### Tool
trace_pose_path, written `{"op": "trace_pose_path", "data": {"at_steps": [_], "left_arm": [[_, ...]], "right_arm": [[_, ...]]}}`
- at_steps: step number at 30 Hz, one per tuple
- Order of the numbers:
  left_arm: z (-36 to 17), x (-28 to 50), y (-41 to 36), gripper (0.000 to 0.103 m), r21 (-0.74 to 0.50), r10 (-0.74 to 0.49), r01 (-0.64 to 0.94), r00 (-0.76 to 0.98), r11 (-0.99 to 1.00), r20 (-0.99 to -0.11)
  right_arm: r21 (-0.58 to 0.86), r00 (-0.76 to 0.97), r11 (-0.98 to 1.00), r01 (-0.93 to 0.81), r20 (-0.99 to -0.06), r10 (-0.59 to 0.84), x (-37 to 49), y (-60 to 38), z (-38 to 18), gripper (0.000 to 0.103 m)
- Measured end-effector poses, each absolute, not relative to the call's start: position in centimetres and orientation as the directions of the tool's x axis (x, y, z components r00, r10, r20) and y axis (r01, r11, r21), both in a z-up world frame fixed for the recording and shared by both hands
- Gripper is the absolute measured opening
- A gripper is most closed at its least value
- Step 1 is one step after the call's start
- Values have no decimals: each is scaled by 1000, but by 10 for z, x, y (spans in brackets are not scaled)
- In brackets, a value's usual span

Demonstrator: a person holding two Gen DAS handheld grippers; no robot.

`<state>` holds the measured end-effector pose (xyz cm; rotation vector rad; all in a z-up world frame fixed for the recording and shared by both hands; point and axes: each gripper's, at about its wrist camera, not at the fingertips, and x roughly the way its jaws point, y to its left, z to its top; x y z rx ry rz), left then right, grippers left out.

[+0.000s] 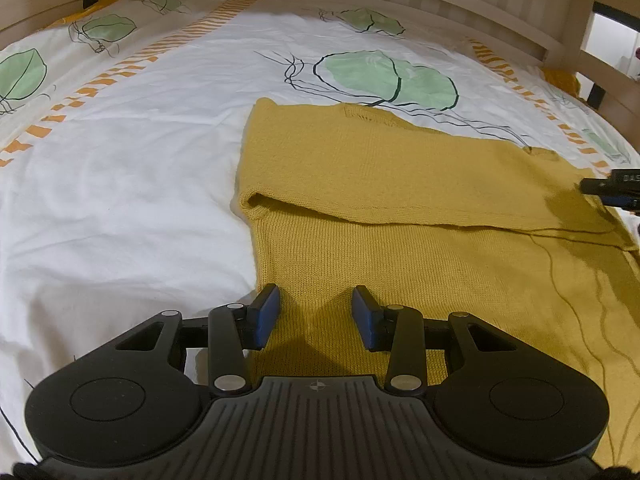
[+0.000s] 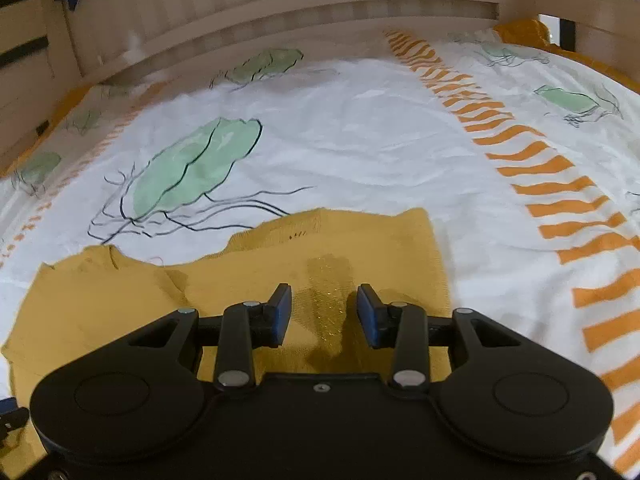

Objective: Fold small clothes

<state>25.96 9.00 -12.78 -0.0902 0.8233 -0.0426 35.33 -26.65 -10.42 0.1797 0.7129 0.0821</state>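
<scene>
both tools (image 1: 316, 316) (image 2: 324, 312) released over yellow knit (image 1: 400, 208); bare sheet (image 1: 140, 200) left.

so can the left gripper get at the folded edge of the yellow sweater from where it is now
Probably yes. The left gripper hangs open over the yellow sweater, and the folded edge lies straight ahead of its fingers with only flat knit between. The right gripper is off at the sweater's far side, out of that path.
</scene>
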Motion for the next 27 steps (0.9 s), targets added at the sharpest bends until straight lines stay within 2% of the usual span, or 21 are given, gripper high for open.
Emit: {"op": "trace_pose_path", "data": {"at_steps": [1, 2, 3, 4, 8, 11, 14, 18, 23, 27], "left_arm": [[-128, 259, 90, 39, -95, -72, 3, 680, 995, -730], [-128, 259, 90, 39, -95, -72, 3, 680, 996, -730], [-128, 259, 89, 39, -94, -71, 3, 681, 996, -729], [-128, 259, 89, 39, -93, -70, 4, 681, 996, -729], [-128, 259, 89, 39, -92, -70, 4, 683, 996, -728], [-128, 259, 89, 39, -91, -69, 4, 683, 996, -728], [-128, 259, 88, 39, -83, -64, 5, 683, 997, -727], [-127, 260, 88, 39, -72, -59, 10, 681, 997, -730], [-122, 259, 87, 38, -53, -64, 37, 681, 998, -730], [-106, 255, 93, 37, -85, -88, 35, 643, 996, -761]], "right_arm": [[184, 748, 983, -18, -649, 136, 356, -265, -107, 48], [178, 743, 984, -25, -655, 137, 357, -263, -108, 41], [178, 742, 983, -37, -655, 146, 356, -261, -109, 25], [176, 744, 983, -51, -650, 155, 354, -260, -108, 15], [96, 787, 993, -62, -608, 108, 343, -254, -101, 13], [144, 791, 989, 24, -607, 69, 342, -269, -103, 12], [215, 757, 975, 59, -646, 97, 348, -282, -113, 27], [280, 770, 956, 81, -627, 119, 340, -293, -108, 50], [343, 784, 937, 59, -597, 169, 313, -301, -89, 52], [391, 791, 920, 23, -570, 223, 280, -309, -68, 52]]}}
